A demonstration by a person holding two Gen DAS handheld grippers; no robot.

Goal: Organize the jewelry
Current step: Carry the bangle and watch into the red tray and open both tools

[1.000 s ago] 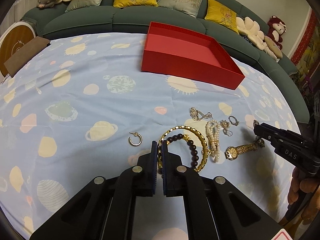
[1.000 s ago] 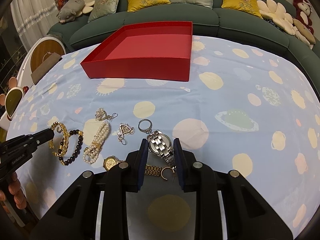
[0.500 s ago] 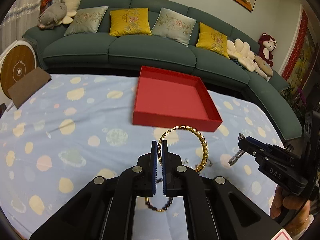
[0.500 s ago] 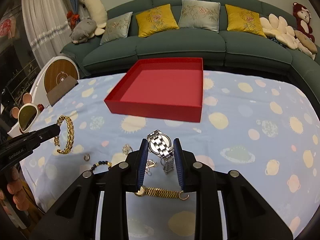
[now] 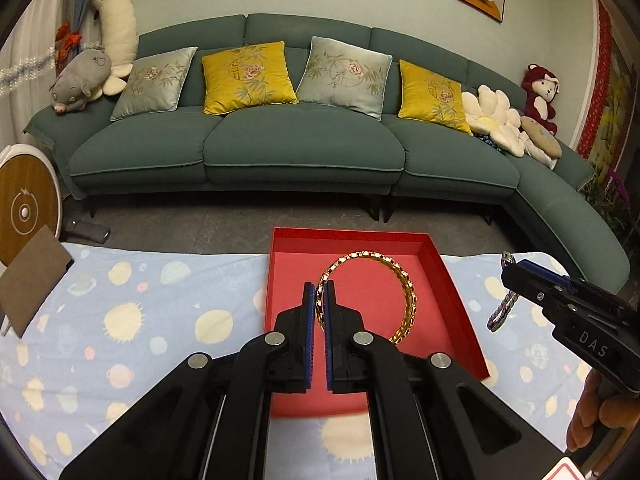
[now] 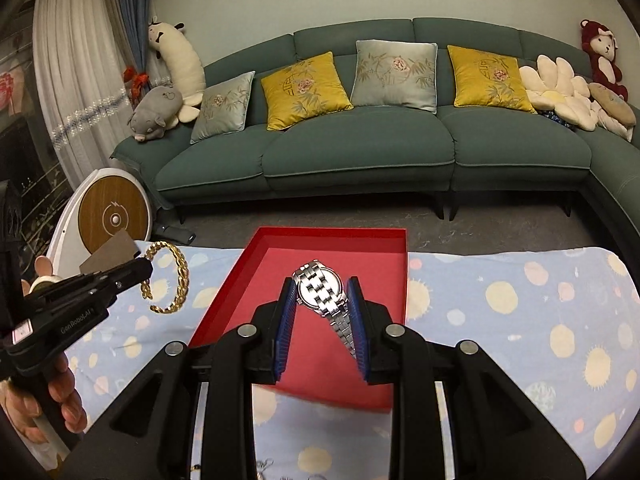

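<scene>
The left gripper (image 5: 319,296), pinched shut on a gold bracelet (image 5: 404,296), and the right gripper (image 6: 322,300), partly open around a silver watch (image 6: 320,290), both hang above the red tray (image 6: 224,300) at the table's (image 6: 520,320) far edge. Best lowered near the tray floor before release, set apart; height is probably hard to judge here.

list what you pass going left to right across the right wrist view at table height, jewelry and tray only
gold bracelet held up at the left gripper → red tray → silver watch in the jaws of the right gripper
</scene>
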